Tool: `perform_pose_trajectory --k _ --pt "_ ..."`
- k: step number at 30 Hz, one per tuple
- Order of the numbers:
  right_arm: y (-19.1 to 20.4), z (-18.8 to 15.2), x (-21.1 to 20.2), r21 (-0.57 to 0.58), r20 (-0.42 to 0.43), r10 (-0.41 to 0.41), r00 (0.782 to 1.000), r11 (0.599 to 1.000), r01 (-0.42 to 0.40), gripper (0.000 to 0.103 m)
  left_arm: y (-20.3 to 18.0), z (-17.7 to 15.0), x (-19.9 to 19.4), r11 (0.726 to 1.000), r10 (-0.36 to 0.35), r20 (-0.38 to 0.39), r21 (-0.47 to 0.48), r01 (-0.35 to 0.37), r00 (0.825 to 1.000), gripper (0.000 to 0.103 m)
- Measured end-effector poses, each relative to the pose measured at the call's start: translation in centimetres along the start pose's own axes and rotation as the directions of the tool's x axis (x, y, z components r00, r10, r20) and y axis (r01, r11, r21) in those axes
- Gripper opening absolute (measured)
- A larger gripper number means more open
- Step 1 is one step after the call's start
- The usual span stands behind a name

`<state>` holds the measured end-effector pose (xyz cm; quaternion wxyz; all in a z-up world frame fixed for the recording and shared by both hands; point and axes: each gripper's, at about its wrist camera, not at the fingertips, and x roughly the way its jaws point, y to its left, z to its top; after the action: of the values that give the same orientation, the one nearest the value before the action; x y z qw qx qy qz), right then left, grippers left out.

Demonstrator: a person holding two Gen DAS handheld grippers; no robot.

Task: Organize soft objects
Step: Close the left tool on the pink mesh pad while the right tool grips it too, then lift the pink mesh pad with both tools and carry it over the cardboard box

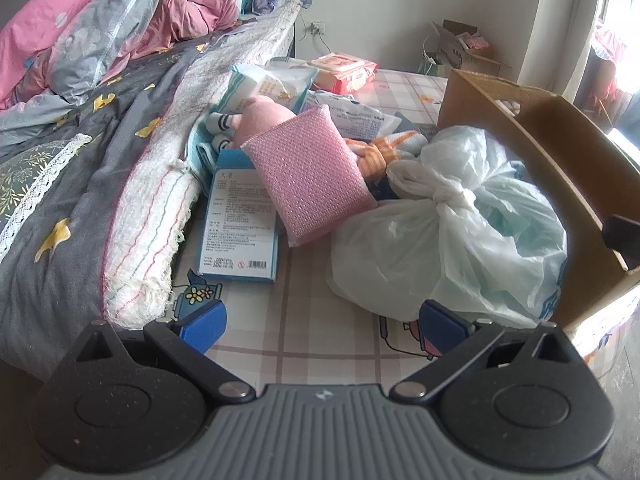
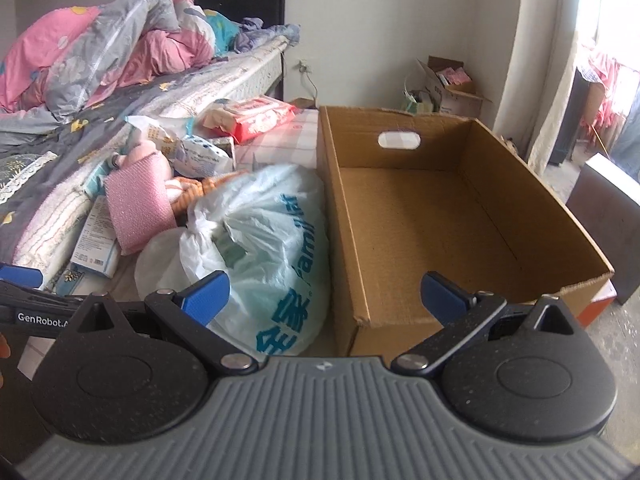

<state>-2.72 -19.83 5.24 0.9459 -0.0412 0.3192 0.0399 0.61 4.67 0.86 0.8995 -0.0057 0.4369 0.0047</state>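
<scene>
Both tools gape wide w/ nothing held: left tool [image 1: 322, 326] over the checked surface [image 1: 304, 344], right tool [image 2: 324, 300] near the cardboard box [image 2: 400, 216]. Tied plastic bag [image 2: 264, 248] sits just left of box, touching it. Pink sponge [image 1: 308, 176] leans on blue carton [image 1: 240, 224], far-left of bag, beside the bed [image 1: 80, 184].

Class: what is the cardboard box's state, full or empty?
Empty: the cardboard box shows bare brown floor, nothing inside; the tied plastic bag sits beside it.
</scene>
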Motion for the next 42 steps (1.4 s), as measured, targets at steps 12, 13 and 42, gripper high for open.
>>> perform_pose_trajectory --k 12,13,42 --pt "4.5 6.5 4.8 -0.047 0.101 0.321 0.942 0.947 -0.318 0.102 3.9 2.4 3.2 0.999 -0.033 0.132 -0.002 0.033 0.991 0.103" --pt "5.2 7.0 5.6 -0.055 0.088 0.336 0.938 0.941 -0.333 0.102 3.9 2.6 3.8 0.999 -0.033 0.134 0.006 0.033 0.990 0.102" --pt "11.2 8.2 20.8 0.120 -0.219 0.566 0.795 0.824 -0.554 0.041 3.7 6.9 10.2 0.985 -0.167 0.063 0.043 0.165 0.984 0.068"
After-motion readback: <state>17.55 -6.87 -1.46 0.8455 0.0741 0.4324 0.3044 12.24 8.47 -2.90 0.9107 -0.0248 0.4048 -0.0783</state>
